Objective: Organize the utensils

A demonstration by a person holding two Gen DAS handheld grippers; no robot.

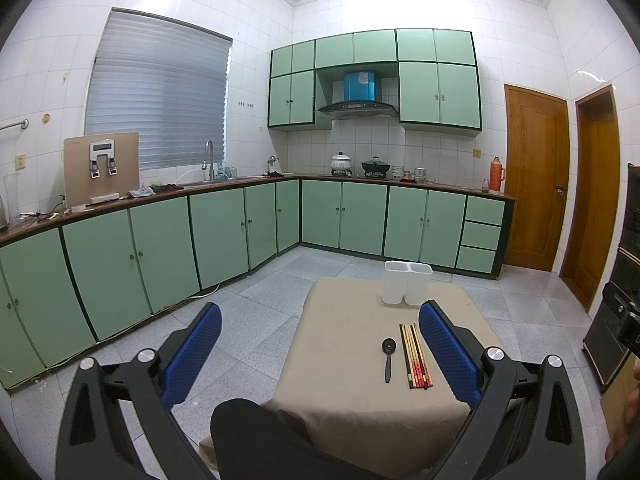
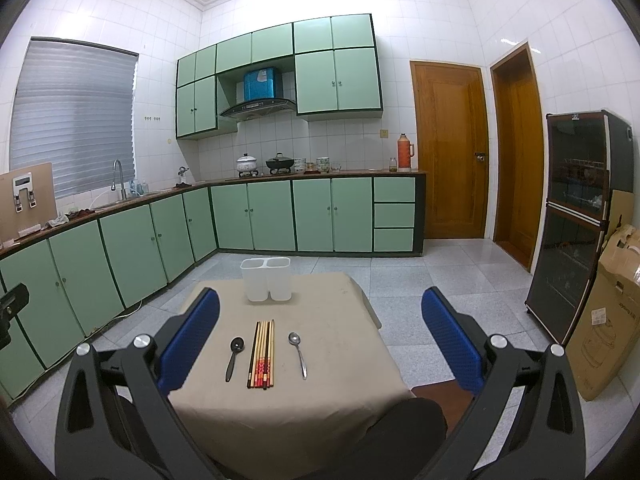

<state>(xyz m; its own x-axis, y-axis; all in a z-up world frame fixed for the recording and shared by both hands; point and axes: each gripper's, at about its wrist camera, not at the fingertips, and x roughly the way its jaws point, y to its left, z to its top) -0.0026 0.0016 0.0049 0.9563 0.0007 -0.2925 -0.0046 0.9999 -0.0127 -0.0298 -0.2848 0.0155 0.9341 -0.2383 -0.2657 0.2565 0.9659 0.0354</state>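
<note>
A small table under a beige cloth [image 2: 320, 312] stands on grey floor tiles [image 2: 440, 280], ringed by green kitchen cabinets [image 2: 272, 216]. On it lie a black spoon [image 2: 234, 356], chopsticks [image 2: 262, 354] and a metal spoon [image 2: 298, 354], before a white two-compartment holder [image 2: 266, 278]. The left gripper [image 1: 320, 340] and right gripper [image 2: 320, 336] both hover spread wide, holding nothing.

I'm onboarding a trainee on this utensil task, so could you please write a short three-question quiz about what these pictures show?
1. True or false: the white two-compartment holder already has utensils in it.
2. Multiple choice: what lies directly between the black spoon and the metal spoon? A) a fork B) the chopsticks C) nothing
3. Short answer: what state are the left gripper and right gripper in?

Key:
1. False; both compartments look empty.
2. B.
3. Both open and holding nothing, above the near side of the cloth-covered table.
</note>
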